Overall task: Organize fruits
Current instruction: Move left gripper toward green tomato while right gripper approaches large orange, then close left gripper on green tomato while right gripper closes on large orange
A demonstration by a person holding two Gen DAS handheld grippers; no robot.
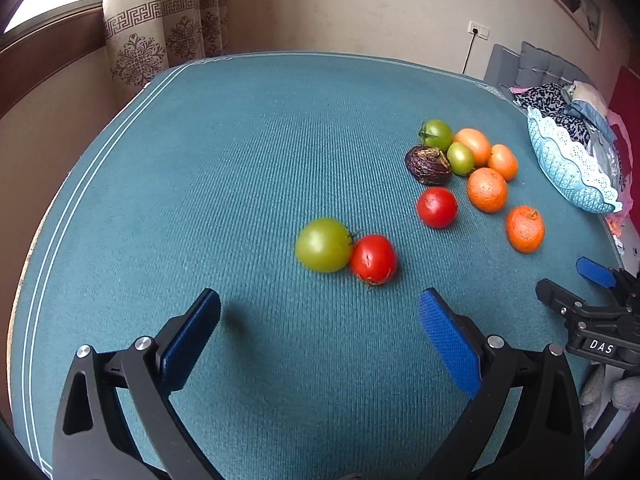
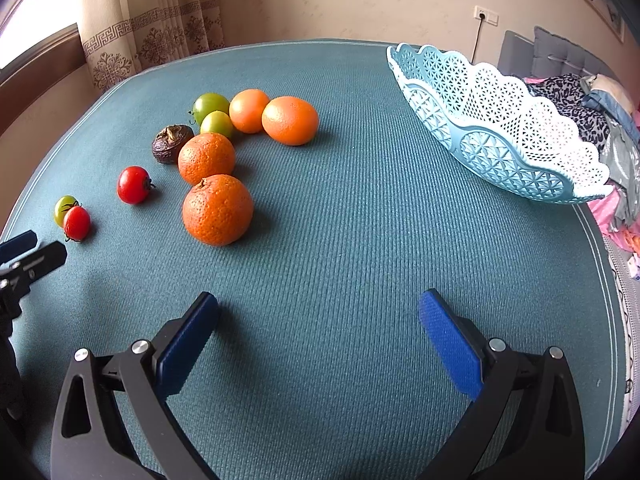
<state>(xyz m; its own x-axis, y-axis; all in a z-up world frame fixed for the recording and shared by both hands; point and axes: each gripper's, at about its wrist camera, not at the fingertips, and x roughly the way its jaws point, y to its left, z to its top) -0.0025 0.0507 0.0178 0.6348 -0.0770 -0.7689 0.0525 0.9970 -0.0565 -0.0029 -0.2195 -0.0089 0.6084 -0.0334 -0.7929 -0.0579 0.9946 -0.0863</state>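
Note:
Fruit lies loose on a teal table cloth (image 1: 240, 160). A green tomato (image 1: 324, 245) touches a red tomato (image 1: 374, 259) just ahead of my left gripper (image 1: 320, 312), which is open and empty. Farther right sit another red tomato (image 1: 437, 207), a wrinkled dark fruit (image 1: 428, 165), two green tomatoes (image 1: 437, 134) and several oranges (image 1: 487, 189). My right gripper (image 2: 319, 314) is open and empty over bare cloth. The nearest orange (image 2: 218, 210) lies ahead to its left. A light blue lattice basket (image 2: 496, 128) stands empty at the far right.
The table's right edge (image 2: 612, 264) borders a bed or sofa piled with clothes (image 2: 576, 100). Curtains (image 1: 152, 32) and a window sit behind the far left corner. A wall socket with a cable (image 2: 484, 16) is on the back wall.

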